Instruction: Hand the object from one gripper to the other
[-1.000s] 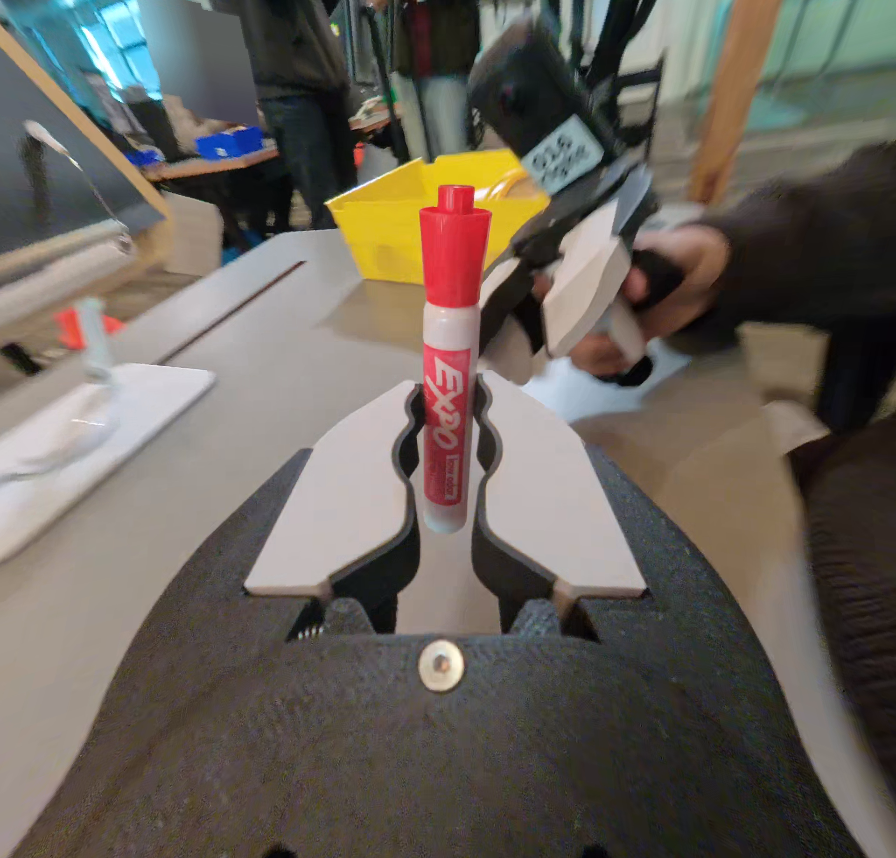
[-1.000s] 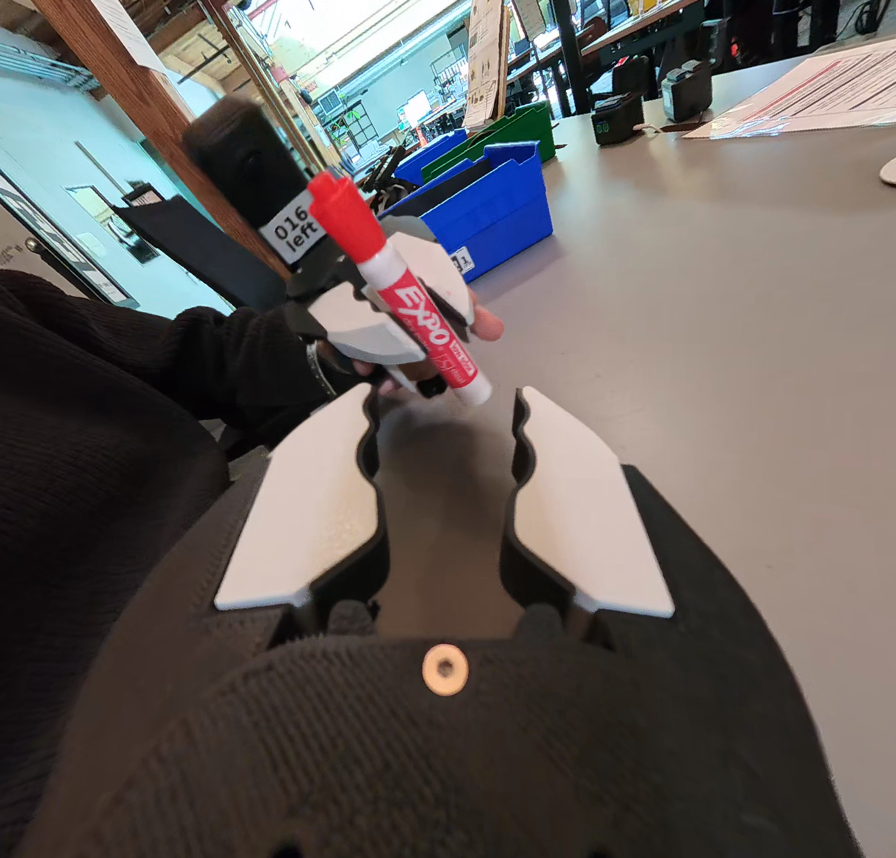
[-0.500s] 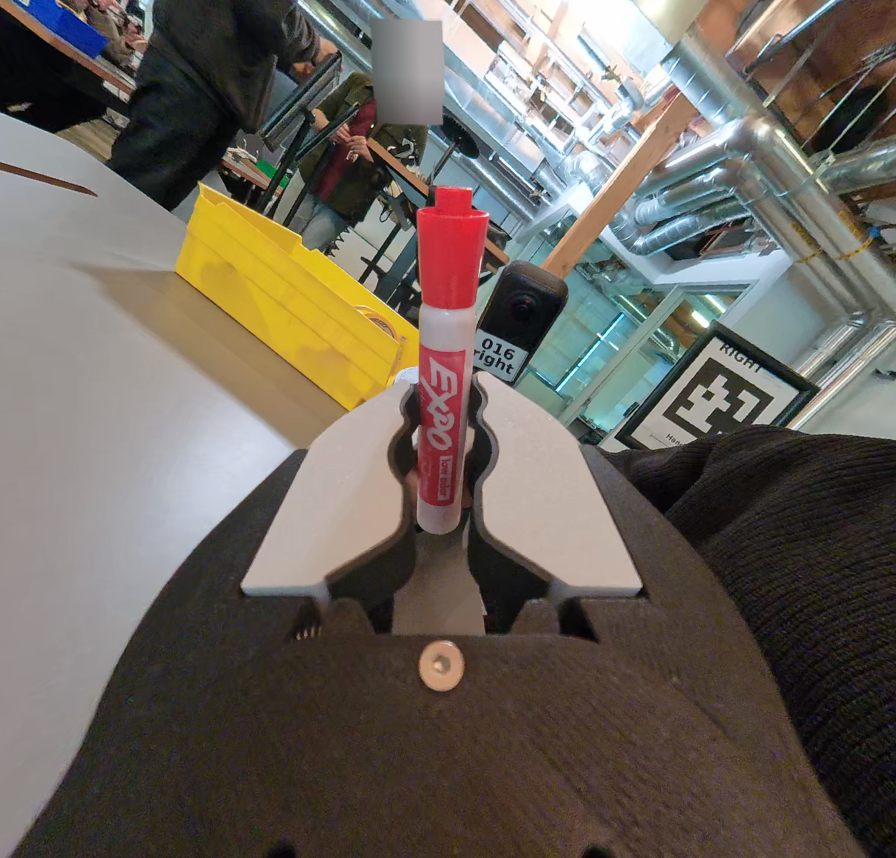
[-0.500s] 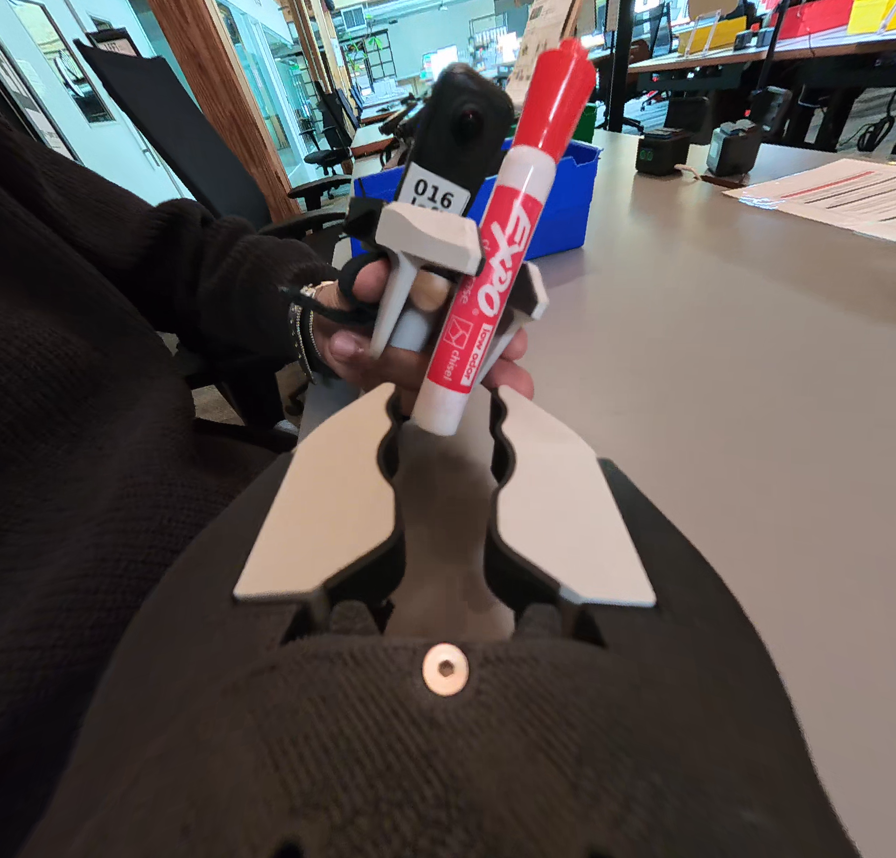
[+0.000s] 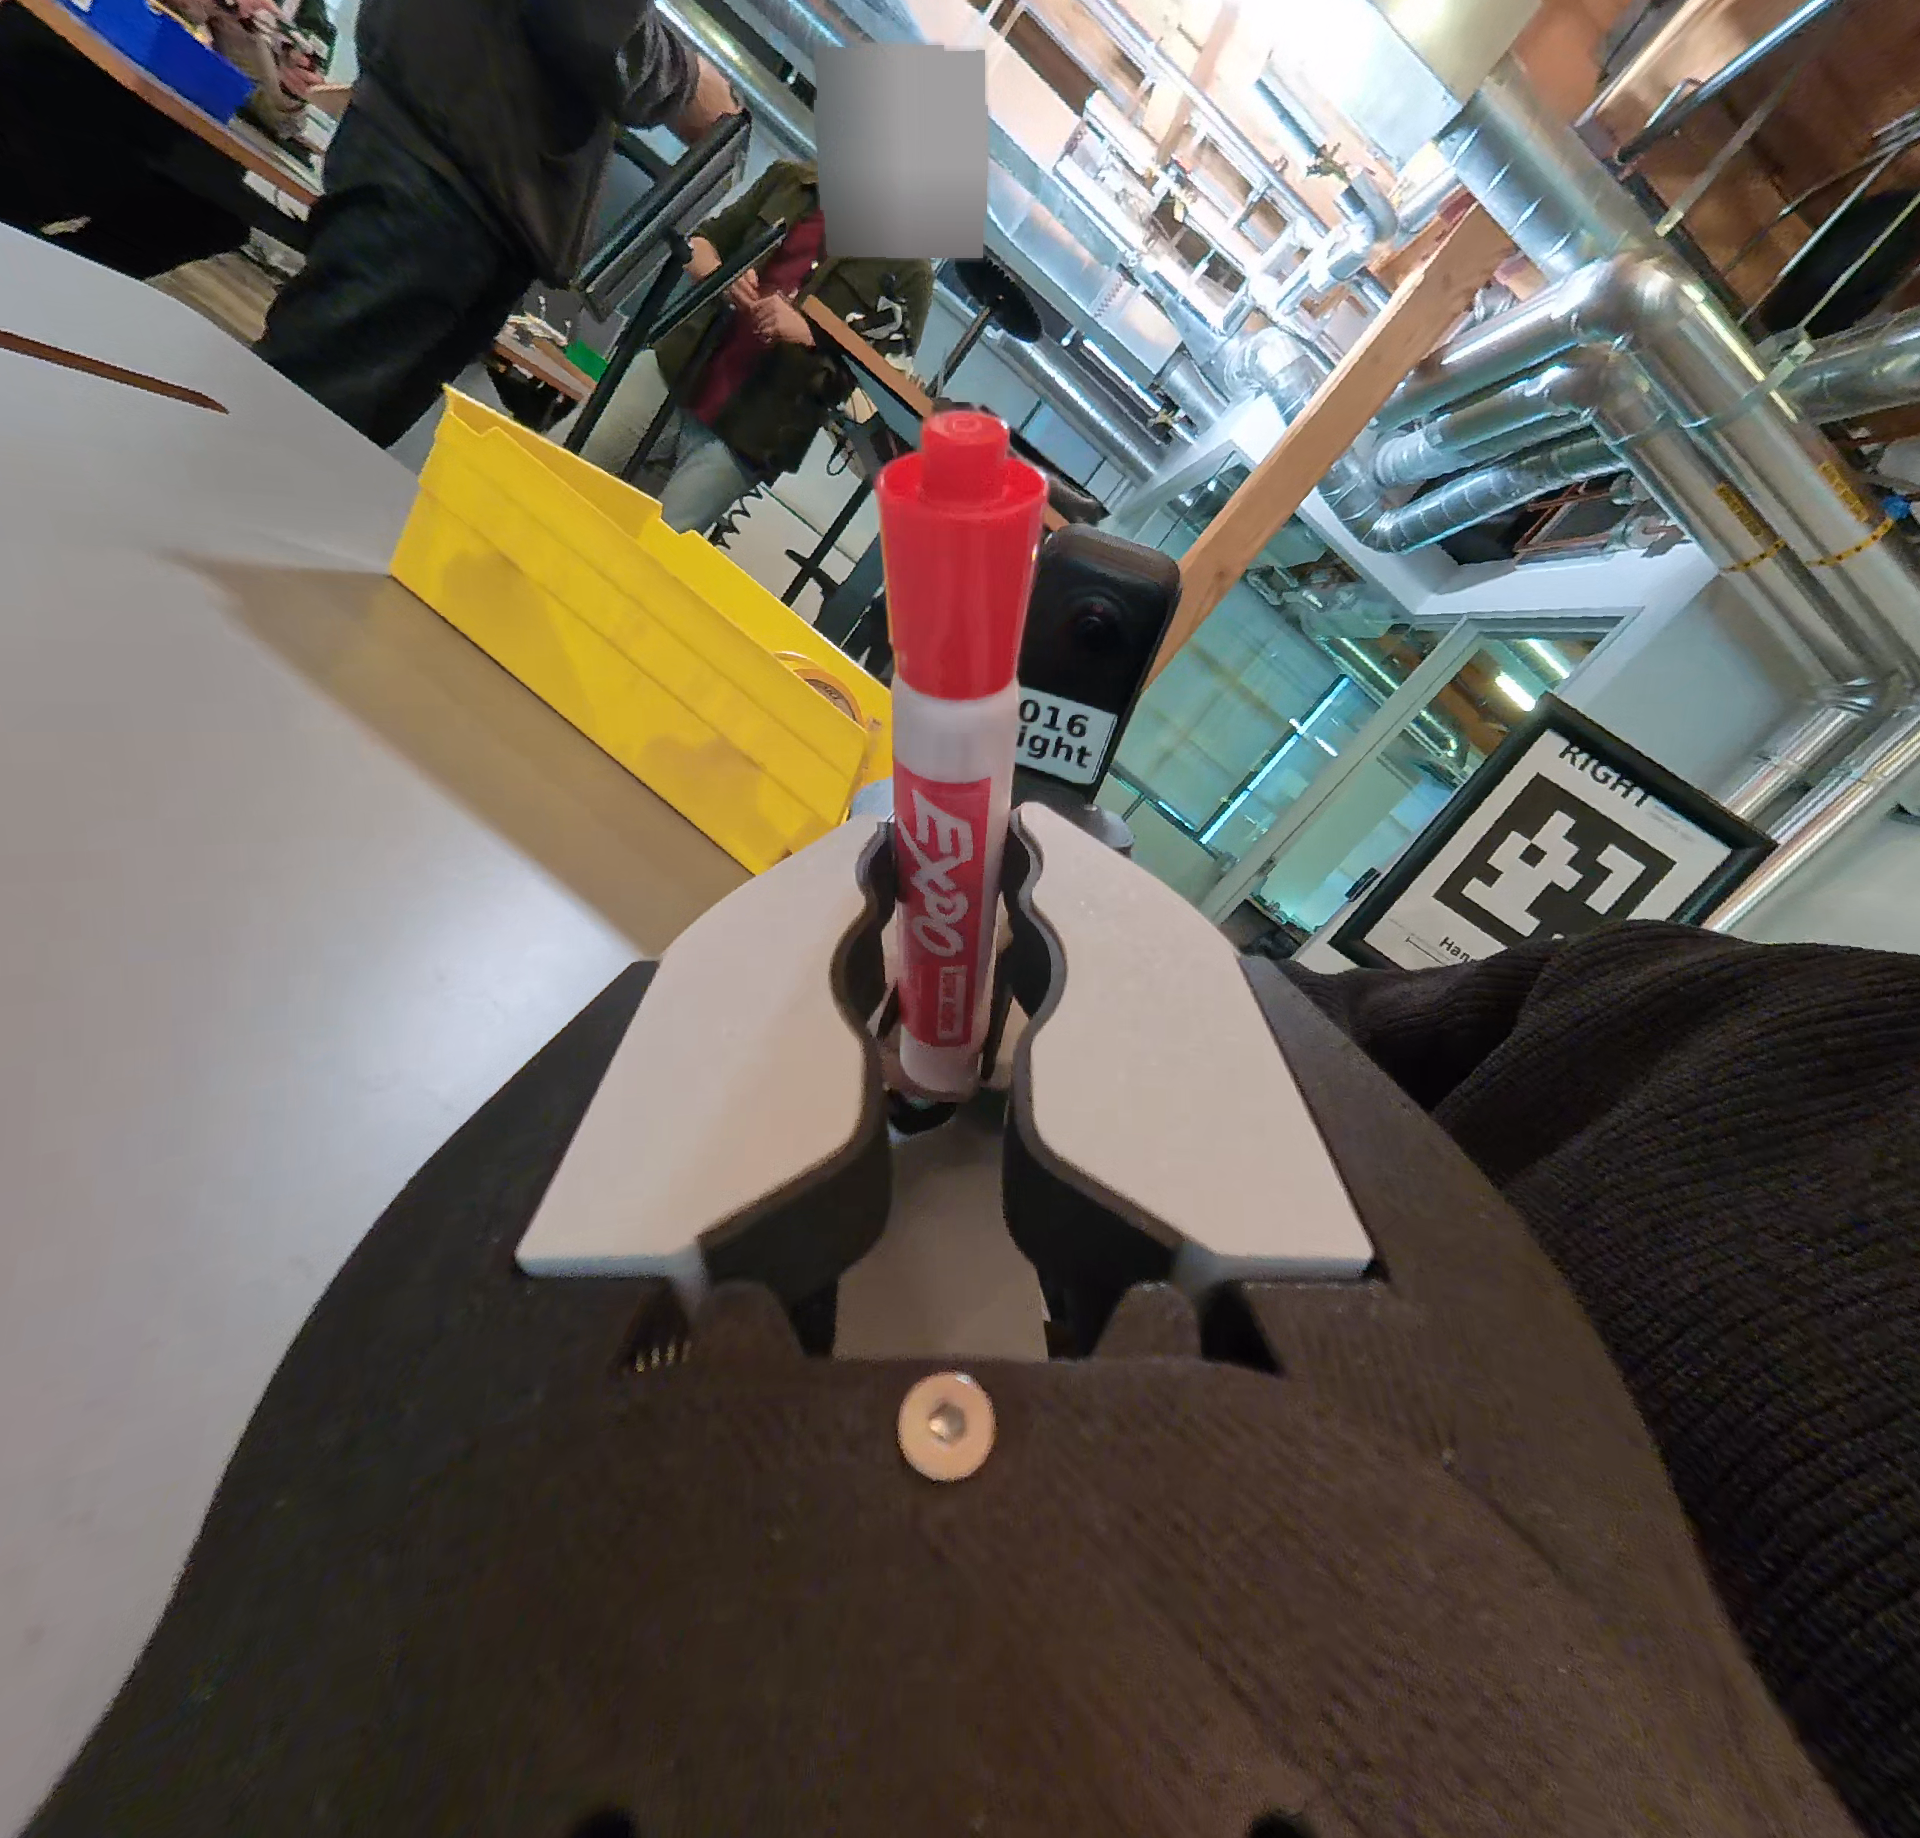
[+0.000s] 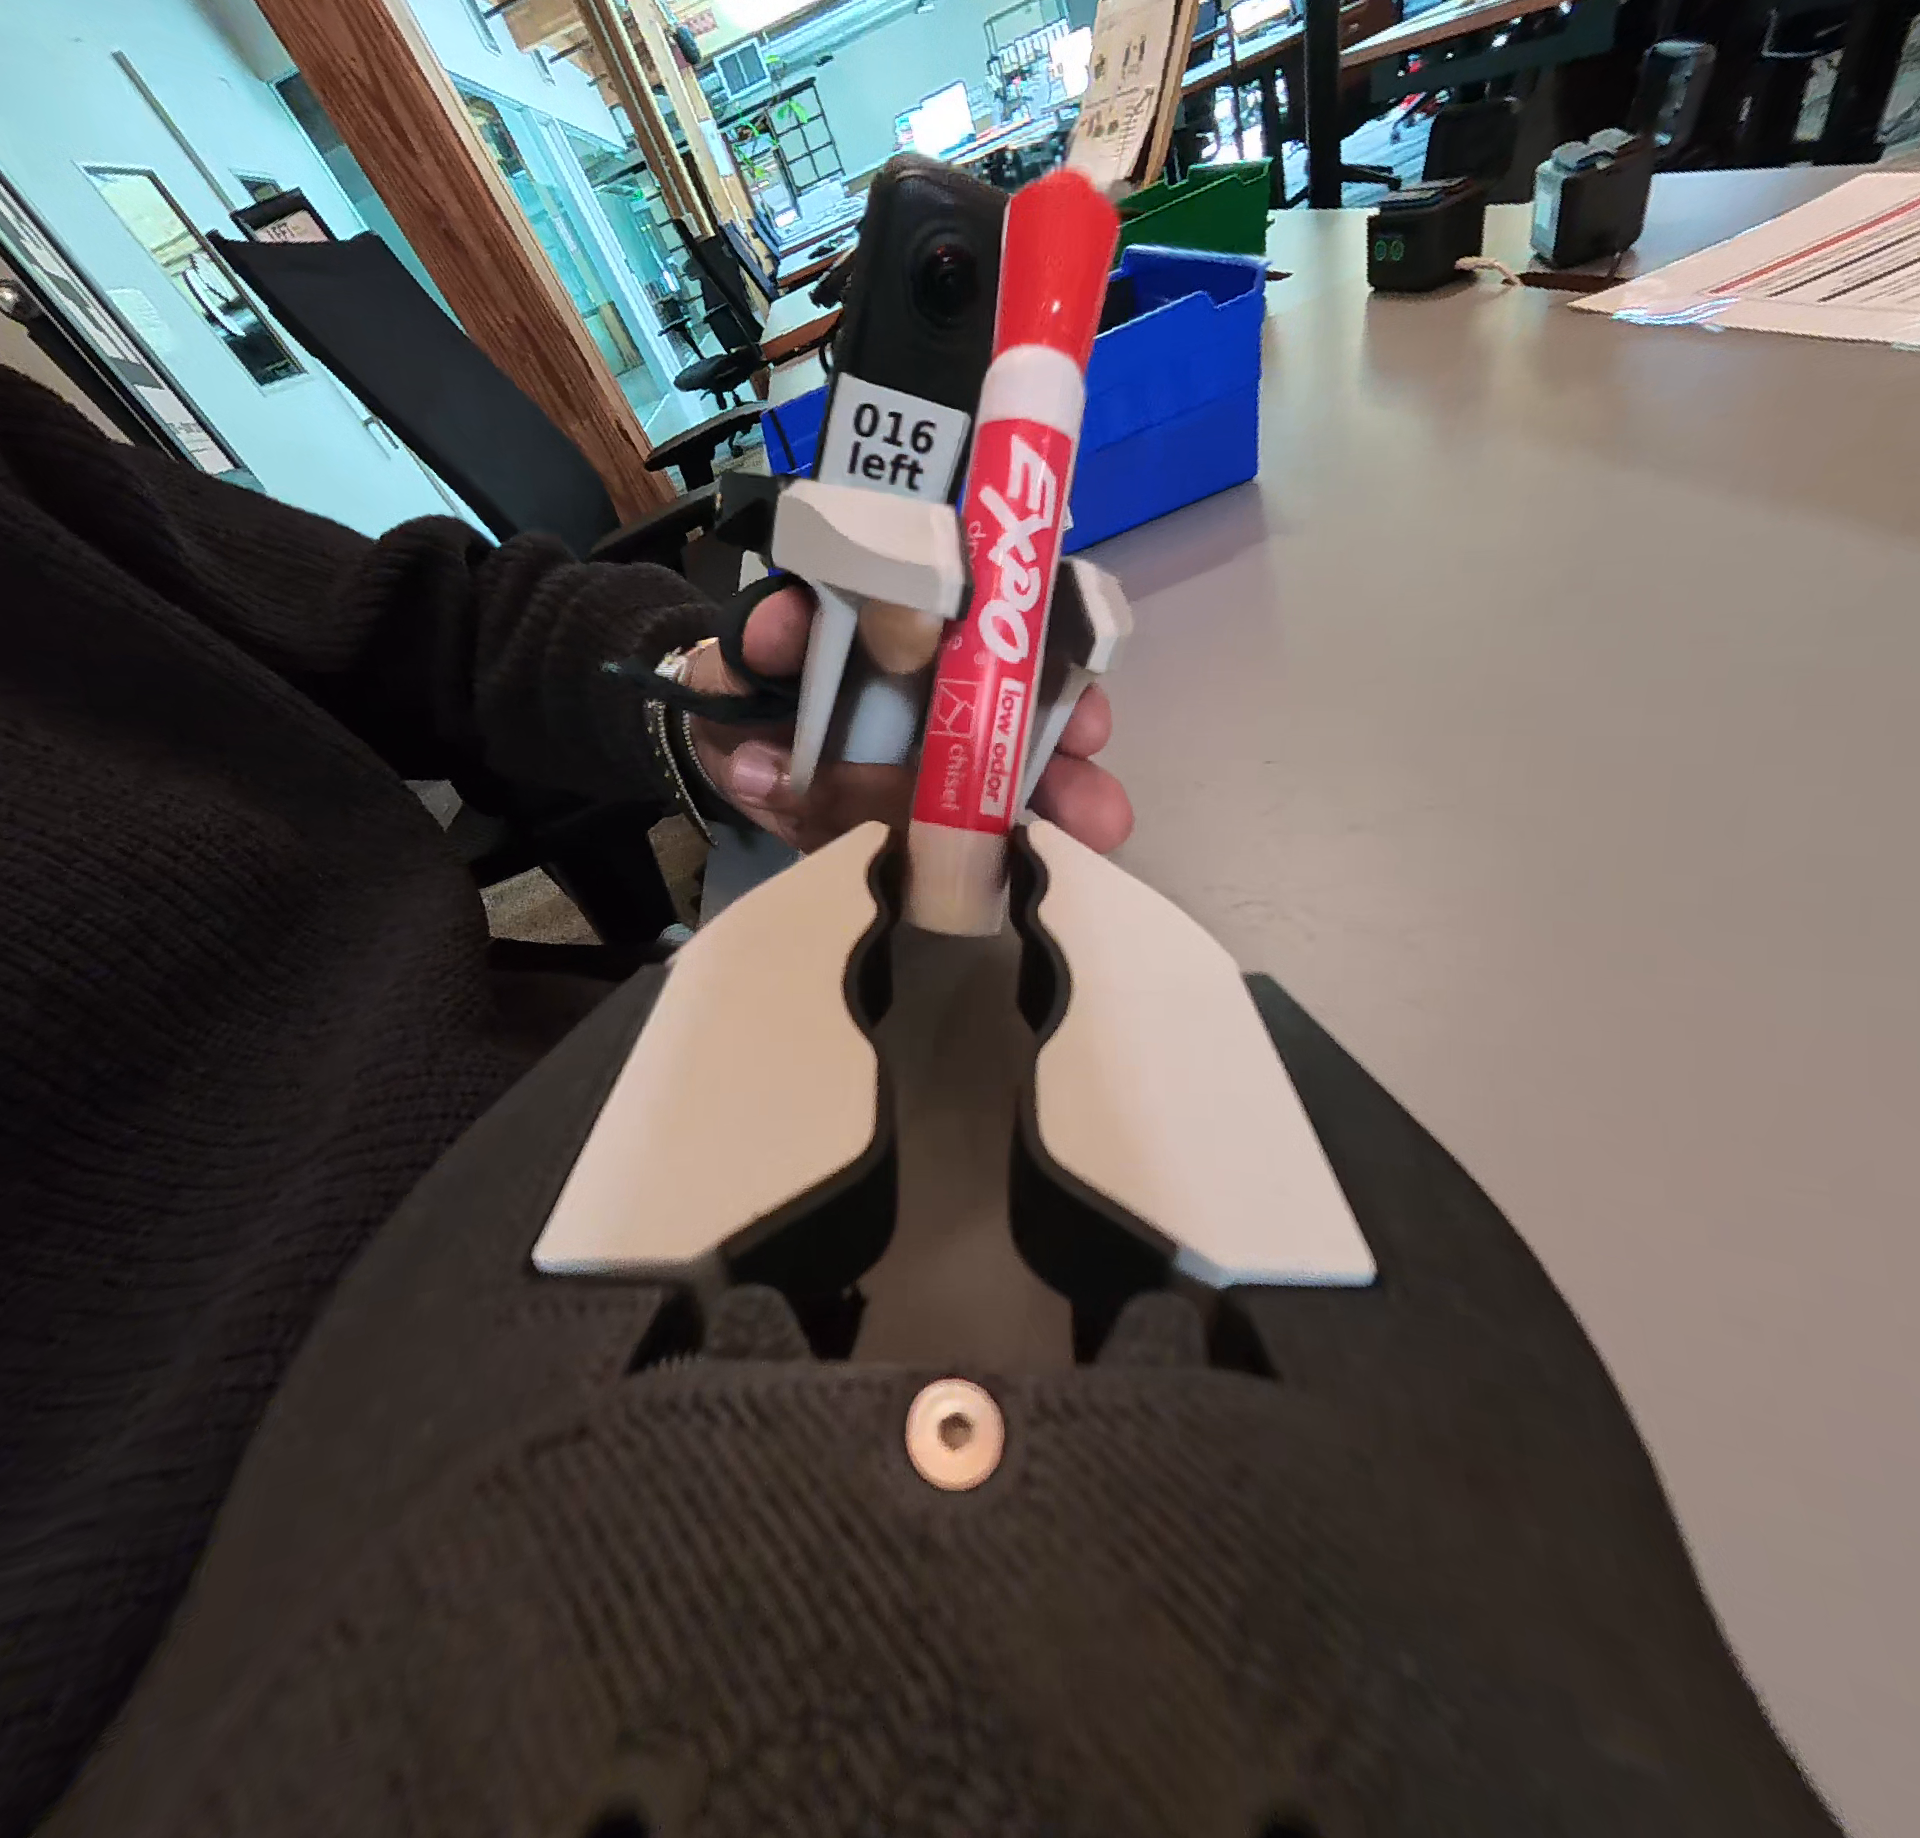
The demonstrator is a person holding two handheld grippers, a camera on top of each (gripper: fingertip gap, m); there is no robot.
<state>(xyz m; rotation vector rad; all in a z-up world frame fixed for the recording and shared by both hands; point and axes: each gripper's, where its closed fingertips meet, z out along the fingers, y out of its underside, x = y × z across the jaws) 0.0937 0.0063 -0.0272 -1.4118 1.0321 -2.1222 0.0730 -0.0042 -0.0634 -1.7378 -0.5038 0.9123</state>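
The left tongs (image 5: 943, 947) are closed on a red marker (image 5: 951, 749), gripping its lower barrel so it stands upright with the red cap at 12 o'clock. In the right wrist view, the same left tongs (image 6: 956, 625) face the camera, held by a hand (image 6: 914, 739) in a black knit sleeve (image 6: 436, 666) that comes in from 9 o'clock.

The right tongs (image 6: 951, 889) are narrowly parted, with the marker's (image 6: 1013, 541) white bottom end sitting between their tips. Whether they are touching it is unclear. Both tongs meet tip to tip above the grey table (image 6: 1507, 697).

Farther out, a blue bin (image 6: 1174, 406) sits on the table at 12 o'clock behind the marker. In the left wrist view, a yellow bin (image 5: 623, 635) lies at 10 o'clock, with people standing beyond it.
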